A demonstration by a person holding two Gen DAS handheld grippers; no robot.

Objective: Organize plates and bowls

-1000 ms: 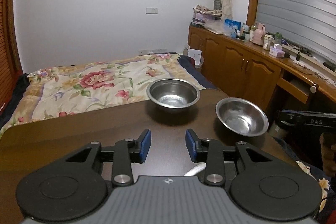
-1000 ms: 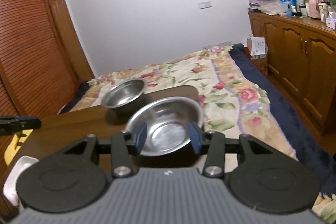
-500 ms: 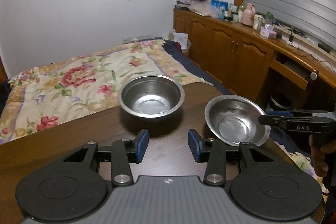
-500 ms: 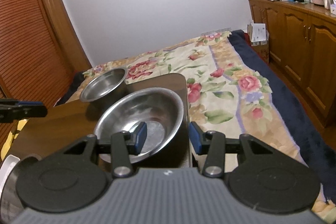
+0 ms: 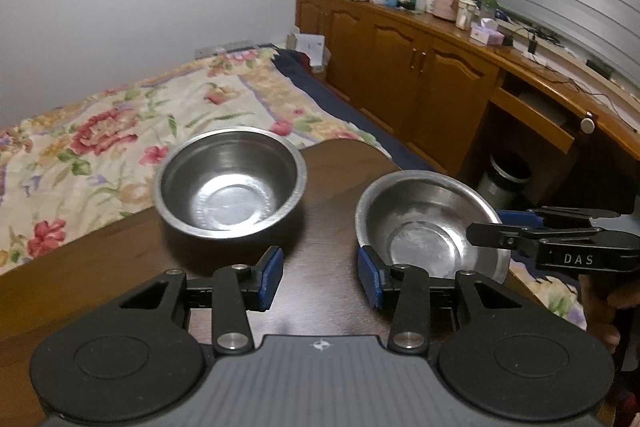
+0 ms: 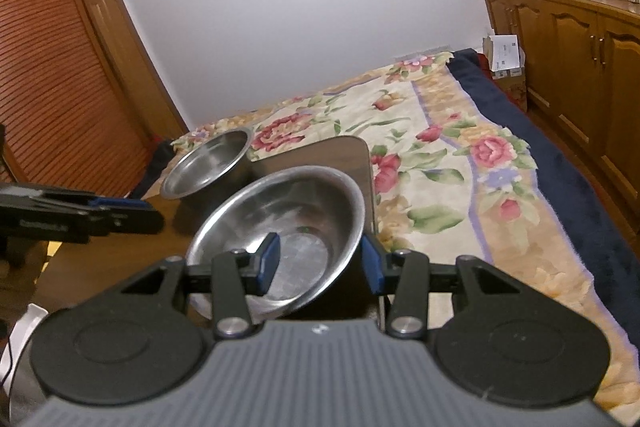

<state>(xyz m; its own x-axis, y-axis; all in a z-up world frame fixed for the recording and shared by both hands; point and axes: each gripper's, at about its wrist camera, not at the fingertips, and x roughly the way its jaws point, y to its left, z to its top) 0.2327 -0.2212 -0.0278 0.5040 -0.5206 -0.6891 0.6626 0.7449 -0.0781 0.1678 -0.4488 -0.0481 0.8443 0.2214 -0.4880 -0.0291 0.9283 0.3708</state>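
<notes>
The right gripper [image 6: 320, 263] stands with its jaws wide apart across the near wall of the shallow steel bowl [image 6: 288, 227]: the left blue pad [image 6: 269, 261] sits inside the bowl, the right pad outside the rim, and neither pad appears to press the metal. In the left wrist view this gripper [image 5: 508, 227] reaches in from the right over that bowl's [image 5: 424, 223] far rim. The bowl sits at the right corner of the dark wooden table [image 5: 120, 259], its outer edge seemingly close to or past the table edge, though this cannot be told for sure.

The left gripper [image 5: 320, 277] is also wide and holds nothing, hovering low over the table. The deeper steel bowl [image 5: 230, 179] lies just ahead of it and slightly to its left, near the far table edge, apart from the shallow one.

Both bowls look like thin stainless steel: probably light, stiff and not fragile, but smooth and likely slippery, so a flat squeeze on the sloped wall could slide off. The sound hold is a pinch on the rim, one pad inside and one outside, seated deep. Nesting them would likely ring and skid on the polished wood, so a slow, level carry suits.
</notes>
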